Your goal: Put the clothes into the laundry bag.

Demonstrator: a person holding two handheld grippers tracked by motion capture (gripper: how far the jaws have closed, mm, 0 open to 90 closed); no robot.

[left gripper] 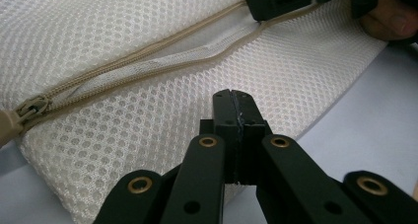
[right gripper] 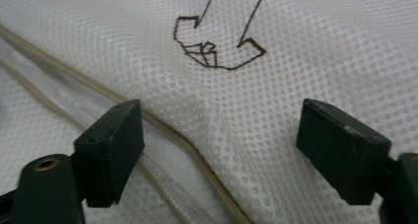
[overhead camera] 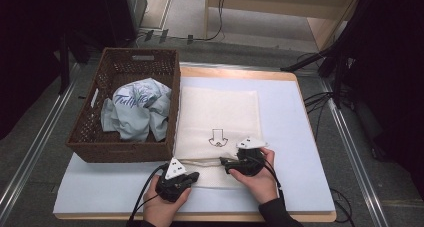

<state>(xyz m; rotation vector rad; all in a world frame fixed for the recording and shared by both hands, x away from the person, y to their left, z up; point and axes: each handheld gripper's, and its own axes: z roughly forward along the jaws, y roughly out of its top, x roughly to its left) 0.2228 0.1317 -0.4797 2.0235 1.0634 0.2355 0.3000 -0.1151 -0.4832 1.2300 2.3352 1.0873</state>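
White mesh laundry bag (overhead camera: 218, 118) flat on the table's pale blue mat (overhead camera: 300, 137), zipper edge at the near end.

The left gripper (overhead camera: 192, 175), clenched on nothing, sits at the bag's near left corner; the right gripper (overhead camera: 226, 163), jaws spread and released, rests over the zipper (left gripper: 148, 61). The bag's long axis runs near to far, right of the wicker basket (overhead camera: 90, 137).
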